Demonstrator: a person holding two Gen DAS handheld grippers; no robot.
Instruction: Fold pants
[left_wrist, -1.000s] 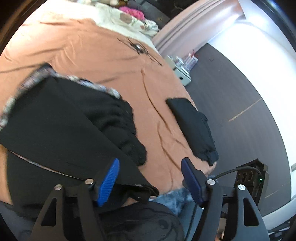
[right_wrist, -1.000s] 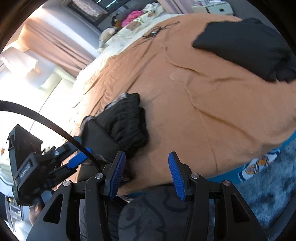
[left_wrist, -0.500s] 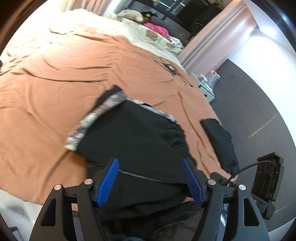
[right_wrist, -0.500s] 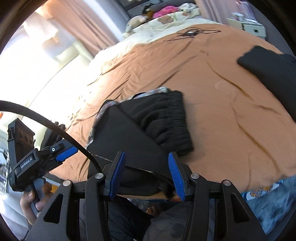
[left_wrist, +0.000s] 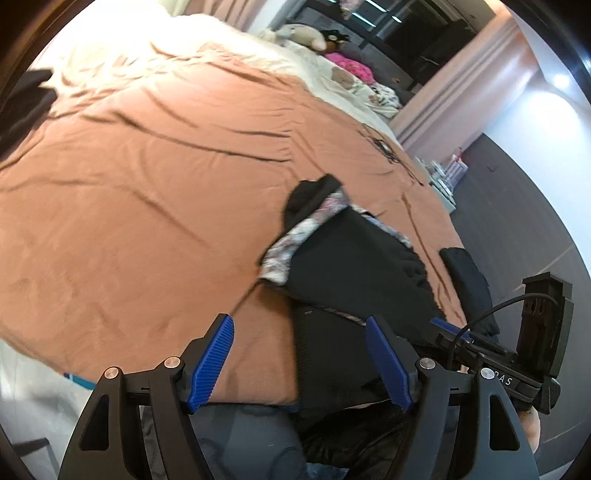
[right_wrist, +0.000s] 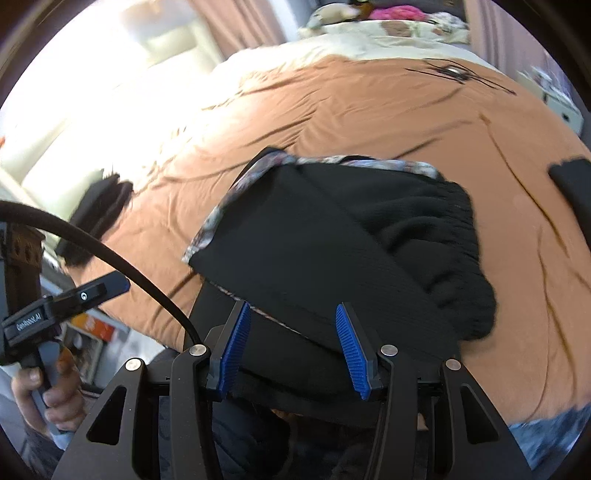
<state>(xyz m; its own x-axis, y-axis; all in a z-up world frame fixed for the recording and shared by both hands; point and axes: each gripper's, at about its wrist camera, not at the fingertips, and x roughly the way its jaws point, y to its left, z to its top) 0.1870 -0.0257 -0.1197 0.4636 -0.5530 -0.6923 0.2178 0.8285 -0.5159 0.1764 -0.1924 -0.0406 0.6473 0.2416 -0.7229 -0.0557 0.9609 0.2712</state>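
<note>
Nearest in the right wrist view, the right hand-held gripper (right_wrist: 293, 349) hangs with its jaws at a middling gap and nothing between the blue pads; black fabric only passes behind them. Just beyond, toward 12 o'clock, lie the black pants (right_wrist: 332, 251), bunched at the near edge of the bed (right_wrist: 369, 110), with the lower part drooping over that edge. A floral-patterned lining (right_wrist: 229, 206) shows along the far and left borders, and a thicker, nubbly fold heaps up at 2 o'clock.

In the left wrist view, the left hand-held gripper (left_wrist: 303, 360) stands wide, its jaws having just opened a little further, and it holds nothing. The pants (left_wrist: 351, 266) sit at about 1 o'clock from it, so its left pad is over bare orange bedspread (left_wrist: 147, 184). At 3 o'clock the other tool and its cable show.

The cloth looks soft, limp and light, probably a little bulky where it is doubled; it should drape and slide easily on the bedspread, not hold a crease by itself. A pinch on a clear hem or on the lined border, one tool per corner, seems the safest hold; grabbing the heaped middle risks catching several layers.

Farther off, a second dark folded garment (right_wrist: 572, 184) lies at 3 o'clock, and pillows and soft toys (left_wrist: 303, 35) crowd the head of the bed.
</note>
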